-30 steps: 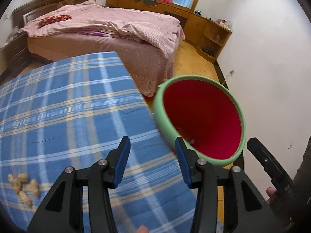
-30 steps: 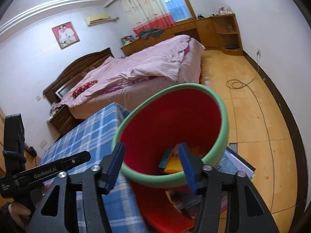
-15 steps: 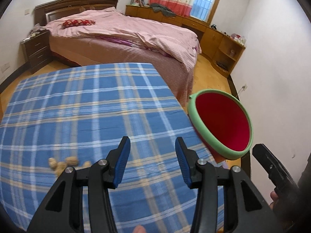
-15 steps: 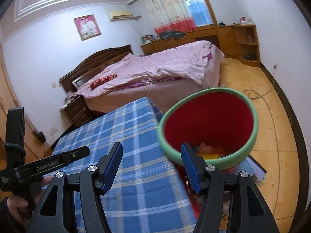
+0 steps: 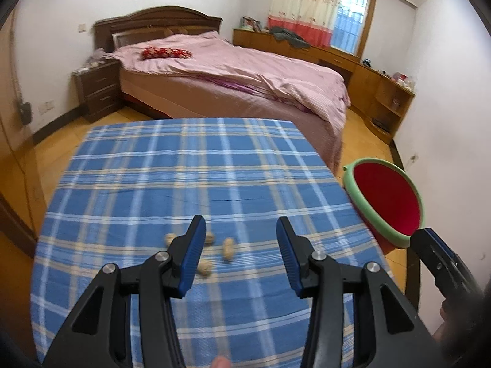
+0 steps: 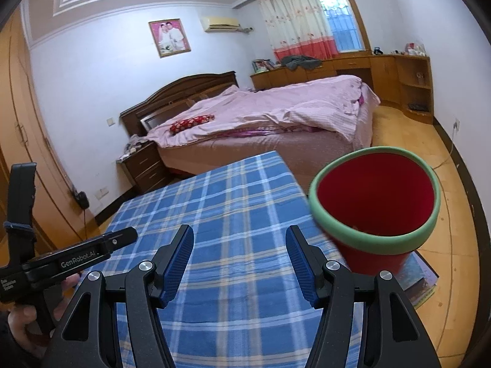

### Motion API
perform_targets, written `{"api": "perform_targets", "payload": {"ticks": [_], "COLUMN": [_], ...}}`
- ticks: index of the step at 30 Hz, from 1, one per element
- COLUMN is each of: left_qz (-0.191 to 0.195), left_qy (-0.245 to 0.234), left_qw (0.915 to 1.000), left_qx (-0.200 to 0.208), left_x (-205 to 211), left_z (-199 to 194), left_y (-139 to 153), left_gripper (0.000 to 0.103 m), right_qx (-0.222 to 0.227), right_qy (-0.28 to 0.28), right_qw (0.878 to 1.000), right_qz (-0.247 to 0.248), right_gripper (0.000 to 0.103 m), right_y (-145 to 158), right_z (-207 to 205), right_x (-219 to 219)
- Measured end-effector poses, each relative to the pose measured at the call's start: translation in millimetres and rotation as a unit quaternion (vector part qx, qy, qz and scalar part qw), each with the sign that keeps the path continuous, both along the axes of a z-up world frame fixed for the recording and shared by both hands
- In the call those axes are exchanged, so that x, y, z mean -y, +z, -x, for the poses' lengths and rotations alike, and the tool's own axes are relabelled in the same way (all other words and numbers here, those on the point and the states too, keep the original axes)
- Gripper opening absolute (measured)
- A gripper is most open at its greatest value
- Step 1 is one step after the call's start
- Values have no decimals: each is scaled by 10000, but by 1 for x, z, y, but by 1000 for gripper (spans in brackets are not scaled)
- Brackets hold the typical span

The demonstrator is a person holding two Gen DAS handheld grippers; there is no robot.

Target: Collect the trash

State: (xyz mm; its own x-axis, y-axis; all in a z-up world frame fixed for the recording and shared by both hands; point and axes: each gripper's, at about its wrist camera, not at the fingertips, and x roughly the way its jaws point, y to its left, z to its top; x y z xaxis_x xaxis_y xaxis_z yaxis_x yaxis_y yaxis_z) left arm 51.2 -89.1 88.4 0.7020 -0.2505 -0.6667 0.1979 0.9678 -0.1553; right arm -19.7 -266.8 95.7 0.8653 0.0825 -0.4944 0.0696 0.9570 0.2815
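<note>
**Here, both grippers hang over the checked table with nothing in their fingers**

Here the left wrist view looks down on a table [image 5: 153, 184] covered in a blue plaid cloth. Near its front sit a few peanut shells [image 5: 228, 248], pale and close together. One lies partly hidden behind the left blue pad; another shows clear on the cloth between the pads. The left gripper [image 5: 241, 245] hangs above them, its fingers [image 5: 195, 254] spread apart and pinching nothing, with the cloth showing in the gap. Right of the table, past its edge, stands a red bin [image 5: 389, 202] with a green rim, tipped toward the camera in this view. At the far right edge a black part of the other gripper pokes in, held by a partly seen hand.

In the right wrist view, the left gripper's black body appears at the far left, gripped by a hand [image 6: 21, 319]. In the middle, the right gripper [image 6: 242, 257] hovers over the cloth near the table's right side; its blue fingers [image 6: 300, 263] stand apart and empty. Just right of them the bin [image 6: 377, 202] rises beside the table, resting on a flat book or magazine [image 6: 419, 279] on the wooden floor. What lies inside the bin cannot be told. Behind everything stands a bed [image 6: 276, 116] with pink covers.
</note>
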Motion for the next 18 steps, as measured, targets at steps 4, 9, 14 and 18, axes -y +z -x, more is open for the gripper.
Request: {"api": "perform_targets", "payload": {"ticks": [4, 9, 14, 18], "left_qz": [-45, -79, -73, -107], "left_qy": [211, 357, 459, 543], "left_qw": [9997, 9989, 9984, 9979], "left_qx": [150, 277, 307, 325], "left_x": [-17, -31, -39, -43], "left_z": [12, 23, 30, 33], "left_y": [2, 4, 2, 1], "left_gripper": [48, 48, 48, 48], "right_qx": [4, 25, 40, 35], "right_qy": [99, 179, 211, 222], "right_qw": [9999, 9997, 9995, 9995], "right_qz": [93, 172, 232, 235], "right_gripper": [64, 64, 64, 64], "right_y": [-1, -3, -4, -5], "right_z": [1, 5, 6, 7], "right_x": [-16, -31, -38, -39]}}
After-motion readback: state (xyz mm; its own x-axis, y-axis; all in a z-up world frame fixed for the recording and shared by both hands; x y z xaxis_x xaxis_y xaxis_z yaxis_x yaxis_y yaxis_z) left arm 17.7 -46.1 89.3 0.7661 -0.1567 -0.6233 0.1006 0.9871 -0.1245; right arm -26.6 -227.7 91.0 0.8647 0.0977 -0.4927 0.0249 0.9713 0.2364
